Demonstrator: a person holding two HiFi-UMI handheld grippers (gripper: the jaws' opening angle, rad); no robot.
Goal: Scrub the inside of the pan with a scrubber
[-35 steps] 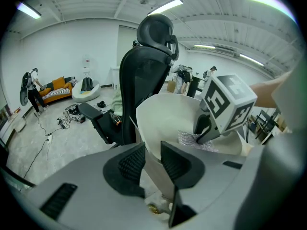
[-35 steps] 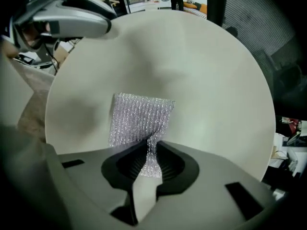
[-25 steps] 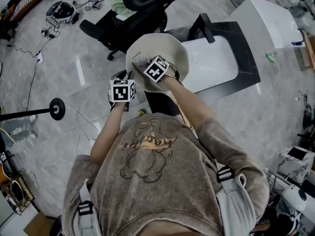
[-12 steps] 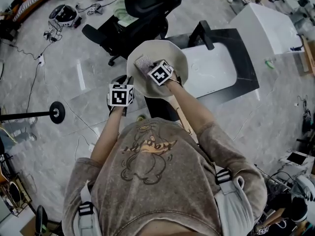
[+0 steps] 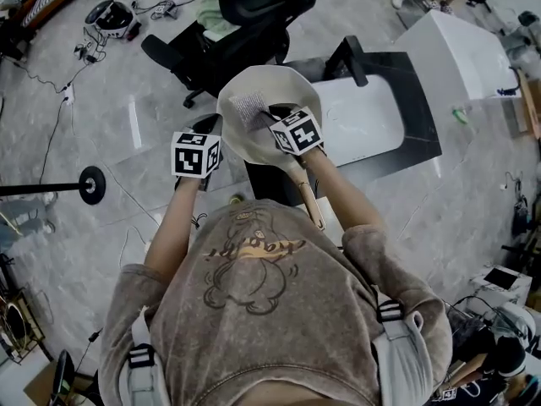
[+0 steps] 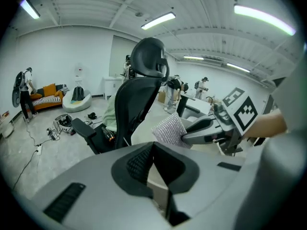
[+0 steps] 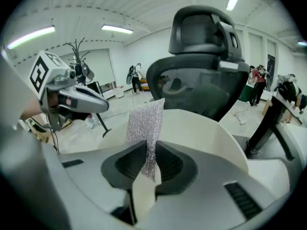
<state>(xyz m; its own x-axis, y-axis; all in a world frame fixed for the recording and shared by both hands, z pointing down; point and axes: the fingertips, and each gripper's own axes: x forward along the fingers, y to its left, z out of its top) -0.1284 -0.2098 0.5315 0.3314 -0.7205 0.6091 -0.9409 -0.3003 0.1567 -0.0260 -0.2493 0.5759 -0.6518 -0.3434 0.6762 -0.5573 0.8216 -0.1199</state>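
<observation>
A cream pan (image 5: 283,87) is held up in front of the person, its wooden handle (image 5: 309,200) pointing back toward the chest. My right gripper (image 5: 269,118) is shut on a silvery mesh scrubber (image 5: 251,106), which lies against the pan's inside. In the right gripper view the scrubber (image 7: 145,123) stands up from the jaws (image 7: 149,159) before the pan's wall (image 7: 206,128). My left gripper (image 5: 214,129) is at the pan's left rim. Its jaws (image 6: 153,150) have just been closing and stand together with nothing visible between them. Whether it touches the rim is hidden.
A black office chair (image 5: 254,11) stands just beyond the pan. A white table with a dark frame (image 5: 423,100) is to the right, a white cabinet (image 5: 461,36) behind it. A round-footed stand (image 5: 89,184) and cables (image 5: 59,117) lie on the floor at left.
Both grippers and the pan have come up toward the head camera. The left cube has slid slightly left, the right cube right. The scrubber stays in the right gripper.
</observation>
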